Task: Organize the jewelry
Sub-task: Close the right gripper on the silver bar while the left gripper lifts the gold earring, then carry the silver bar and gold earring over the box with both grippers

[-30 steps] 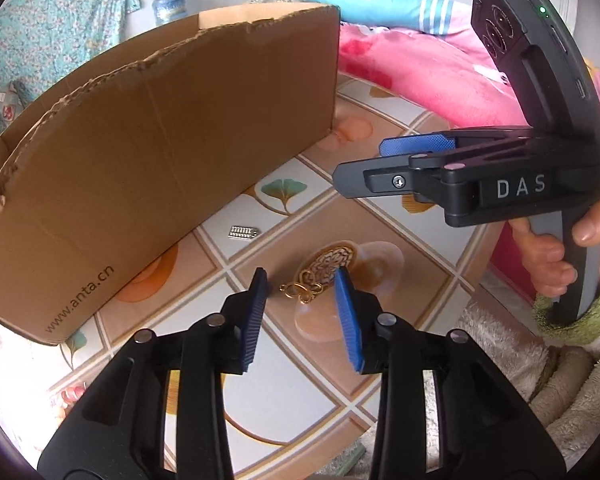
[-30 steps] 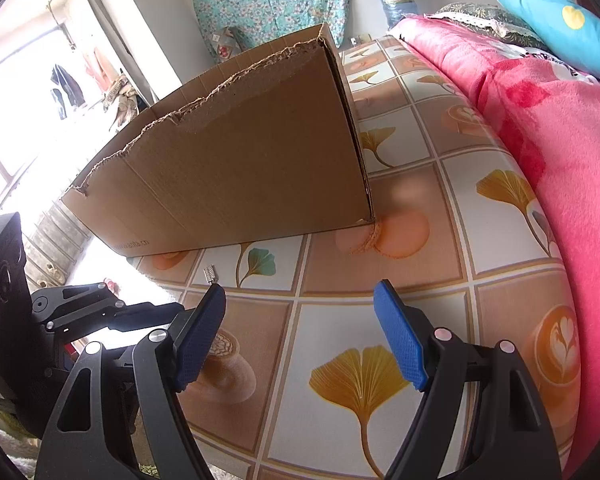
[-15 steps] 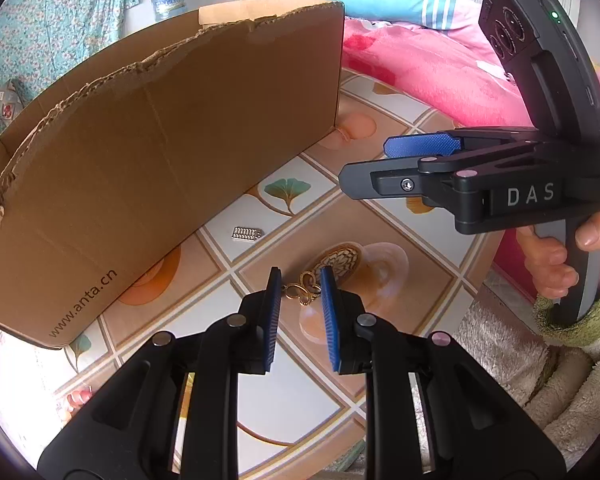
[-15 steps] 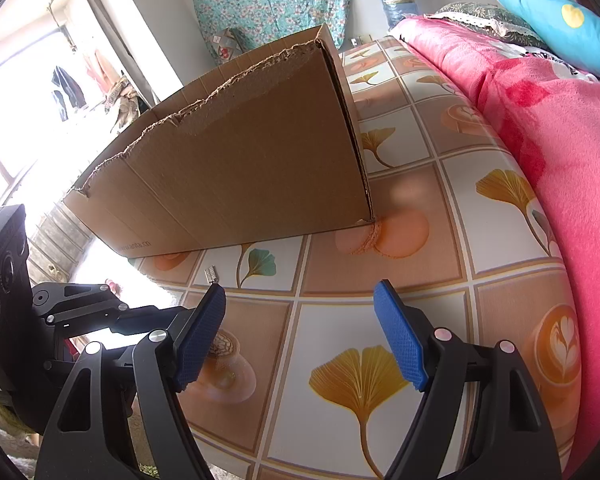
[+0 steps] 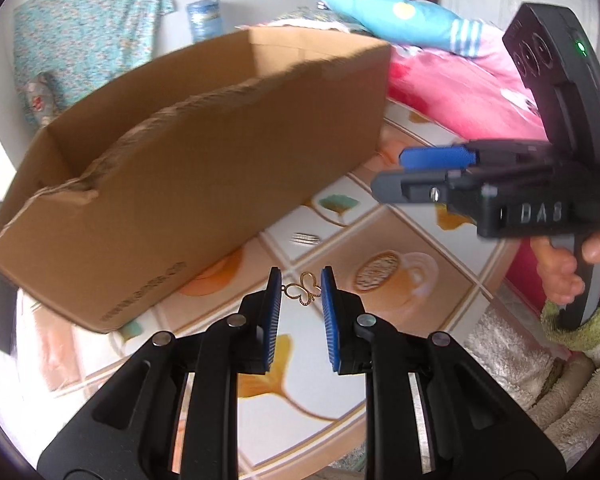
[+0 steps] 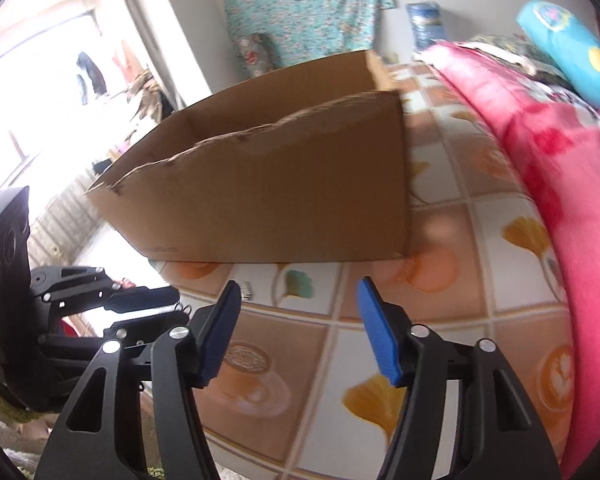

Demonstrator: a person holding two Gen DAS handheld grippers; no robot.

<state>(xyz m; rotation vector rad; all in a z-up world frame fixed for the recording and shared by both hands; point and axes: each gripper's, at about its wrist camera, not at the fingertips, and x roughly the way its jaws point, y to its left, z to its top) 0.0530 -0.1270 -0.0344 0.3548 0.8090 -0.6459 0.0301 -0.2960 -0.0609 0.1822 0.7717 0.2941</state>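
A small gold butterfly pendant [image 5: 302, 290] is pinched between the blue pads of my left gripper [image 5: 300, 289], lifted above the patterned tablecloth [image 5: 400, 292]. A small silver jewelry piece [image 5: 305, 239] lies on the cloth near the torn cardboard box [image 5: 204, 184]; it also shows in the right wrist view [image 6: 245, 290]. My right gripper [image 6: 298, 326] is open and empty, held above the cloth in front of the box [image 6: 284, 196]. It shows from the side in the left wrist view [image 5: 436, 172]. The left gripper shows at the left in the right wrist view [image 6: 156, 304].
The open-topped box stands on the far side of the table. A pink blanket [image 6: 540, 168] and blue pillow [image 5: 400, 20] lie to the right. A fluffy beige cloth [image 5: 540, 380] is at the near right edge.
My left gripper closed on the gold pendant and lifted it off the cloth toward the box. The right gripper rose and shifted a little; the view is motion-blurred.
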